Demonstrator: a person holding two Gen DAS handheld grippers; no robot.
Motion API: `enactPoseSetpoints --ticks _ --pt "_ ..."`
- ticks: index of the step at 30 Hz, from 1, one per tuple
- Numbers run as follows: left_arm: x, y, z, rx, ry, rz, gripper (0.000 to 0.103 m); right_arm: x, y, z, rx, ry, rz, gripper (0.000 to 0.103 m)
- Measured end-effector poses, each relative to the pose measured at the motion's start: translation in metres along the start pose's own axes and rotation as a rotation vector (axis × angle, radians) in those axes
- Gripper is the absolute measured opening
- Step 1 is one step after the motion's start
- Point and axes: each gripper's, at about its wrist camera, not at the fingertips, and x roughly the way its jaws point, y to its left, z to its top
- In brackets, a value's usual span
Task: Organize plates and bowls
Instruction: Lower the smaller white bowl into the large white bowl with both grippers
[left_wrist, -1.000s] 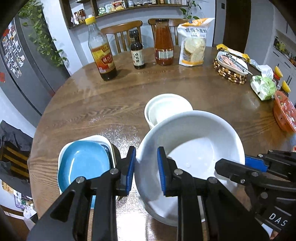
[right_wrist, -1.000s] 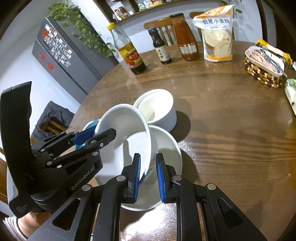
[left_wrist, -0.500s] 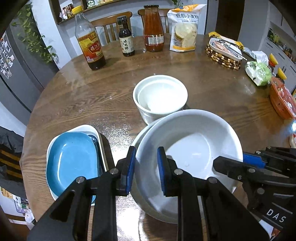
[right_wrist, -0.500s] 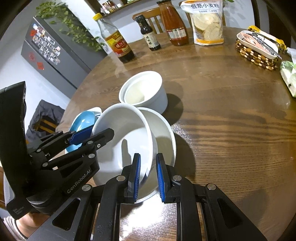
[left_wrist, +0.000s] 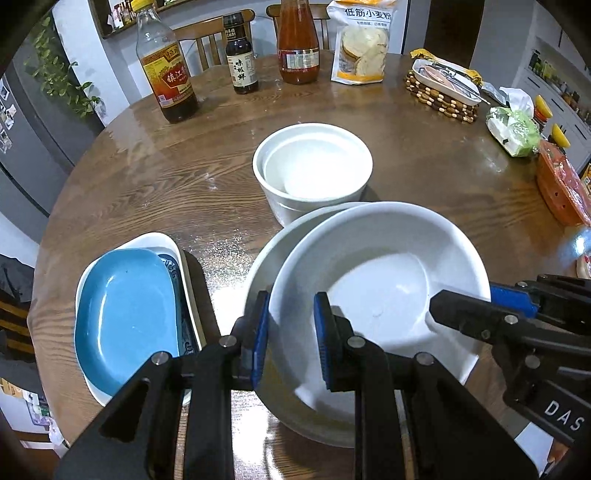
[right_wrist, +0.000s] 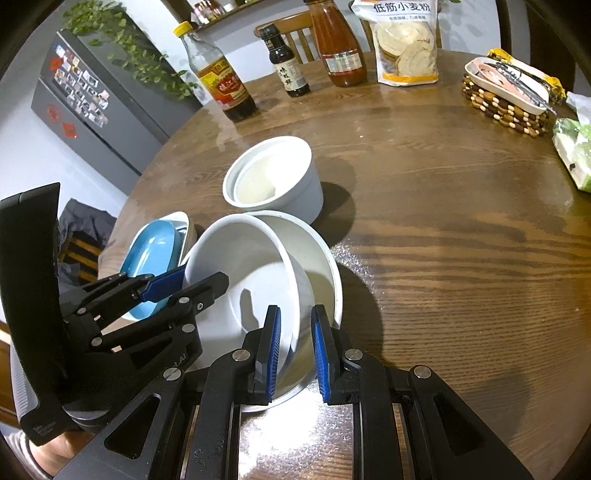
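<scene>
Two grippers, left (left_wrist: 290, 341) and right (right_wrist: 293, 354), pinch the white bowl's (left_wrist: 376, 280) rim, nesting it into the dish (right_wrist: 325, 258) beneath; next, release gently.

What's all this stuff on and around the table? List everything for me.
Big bowls: 2, white, near edge; upper one tilted inside lower one.
Round dish: 1, white, mid-table, a smaller white one nested inside.
Blue plate: 1, stacked in a white dish, left of the bowls.
Bottles: 3, far side: yellow-capped, small dark, red sauce.
Flour bag: 1, white and yellow, beside the bottles.
Beaded mat: 1, brown, tray on top, far right.
Table: 1, round, brown wood.
Chairs: 2, wooden, behind the table.
Fridge: 1, grey, magnets on it.
Left claw: black, blue pads, shut on the upper bowl's rim.
Right claw: same, shut on the opposite rim.
</scene>
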Motion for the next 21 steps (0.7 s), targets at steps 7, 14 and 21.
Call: enactPoseSetpoints --ticks 7,14,21 --pt "0.0003 -0.0008 -0.0014 0.012 -0.001 -0.003 0.021 0.0019 0.0040 0.0007 -0.012 -0.006 -0.021 0.020" --pt "0.0003 -0.0019 -0.0018 0.026 -0.006 -0.003 0.021 0.0032 0.0051 0.0012 -0.015 -0.007 -0.025 0.020" --pt "0.0006 -0.0024 -0.0028 0.037 -0.009 -0.005 0.021 0.0043 0.0050 0.0020 -0.013 -0.008 -0.030 0.020"
